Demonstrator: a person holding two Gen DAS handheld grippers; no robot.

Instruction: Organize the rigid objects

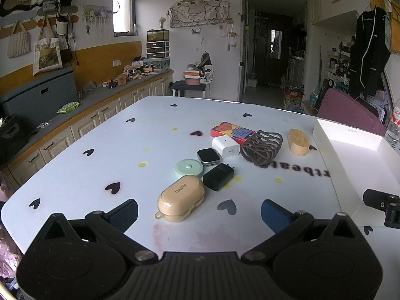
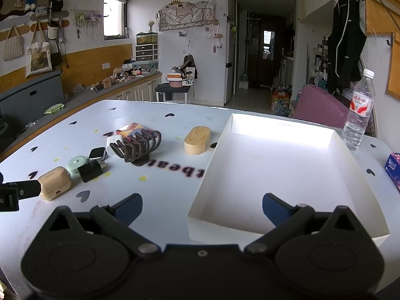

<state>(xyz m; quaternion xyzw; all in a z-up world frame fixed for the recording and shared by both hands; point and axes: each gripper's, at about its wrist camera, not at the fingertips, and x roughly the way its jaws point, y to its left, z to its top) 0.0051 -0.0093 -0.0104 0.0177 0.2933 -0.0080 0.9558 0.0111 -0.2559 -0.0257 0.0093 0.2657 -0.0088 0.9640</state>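
Earbud case (image 1: 180,199): beige, rounded, lying flat on the surface; it is the item of the cluster nearest the left gripper, well to the left of the white tray.
Black charger (image 1: 218,176): just beside the earbud case on its far right side, prongs pointing away from the camera.
Mint round case (image 1: 189,168): just behind the earbud case, close beside the black charger.
Smartwatch (image 1: 208,156): farther from the earbud case, lying between the mint round case and the white charger.
White charger (image 1: 225,147): cube-shaped, behind the smartwatch, touching the red box.
Red box (image 1: 232,132): flat, the farthest of the cluster from the earbud case.
Brown hair claw (image 1: 261,147): right of the white charger, toward the tray.
Wooden block (image 1: 298,141): oval-ended, between the hair claw and the tray.
White tray (image 2: 205,172): open and shallow, right of the whole cluster.
Left gripper (image 1: 199,211): fingers spread wide, holding nothing, just short of the earbud case.
Right gripper (image 2: 202,206): fingers spread wide, holding nothing, over the tray's near left corner.
Surface (image 1: 100,170): white with black hearts and yellow dots.
Water bottle (image 2: 359,115): upright beyond the tray's far right corner.
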